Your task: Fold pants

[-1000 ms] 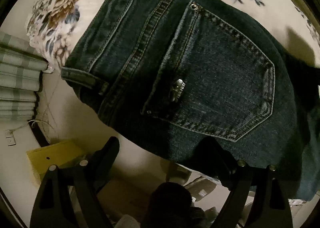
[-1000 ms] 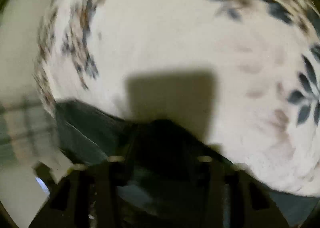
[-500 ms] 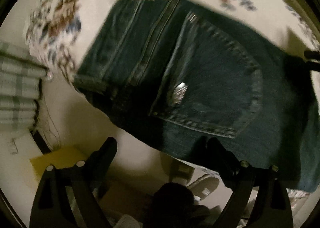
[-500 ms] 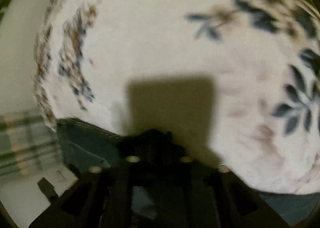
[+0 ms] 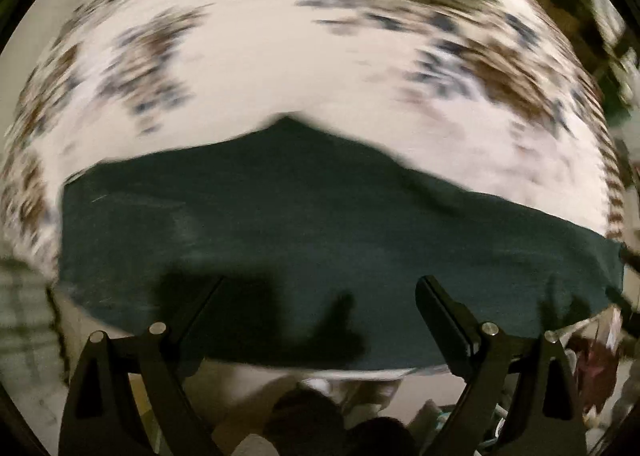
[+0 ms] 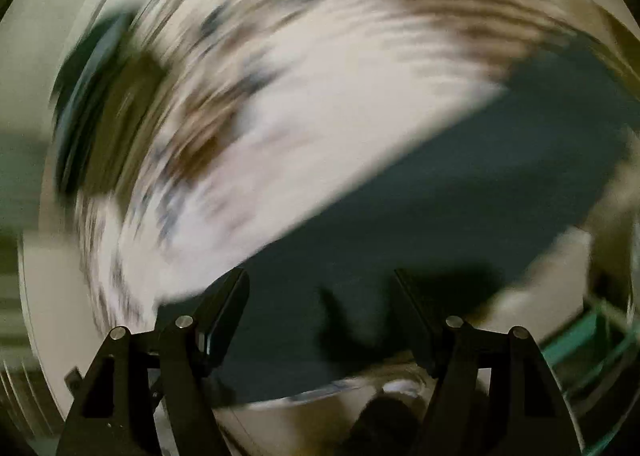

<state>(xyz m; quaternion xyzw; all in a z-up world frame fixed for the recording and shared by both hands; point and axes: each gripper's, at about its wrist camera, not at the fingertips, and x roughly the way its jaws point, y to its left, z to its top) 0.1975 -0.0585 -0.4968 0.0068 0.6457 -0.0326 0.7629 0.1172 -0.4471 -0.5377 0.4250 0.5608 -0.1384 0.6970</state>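
Observation:
Dark blue jeans (image 5: 320,240) lie flat across the near edge of a bed with a white floral cover (image 5: 280,67). Both views are motion-blurred. My left gripper (image 5: 320,288) is open and empty, its fingers spread above the near edge of the jeans. In the right wrist view the jeans (image 6: 460,195) run as a dark band from lower centre to upper right. My right gripper (image 6: 320,284) is open and empty above that band.
The floral cover (image 6: 320,115) fills the far side of both views. Floor clutter (image 5: 592,368) shows below the bed edge at right. A green-edged object (image 6: 588,332) sits at the lower right of the right wrist view.
My right gripper has opened and let go of the denim it held. Both grippers have pulled back and swung fast, and the jeans now show as a wide flat band.

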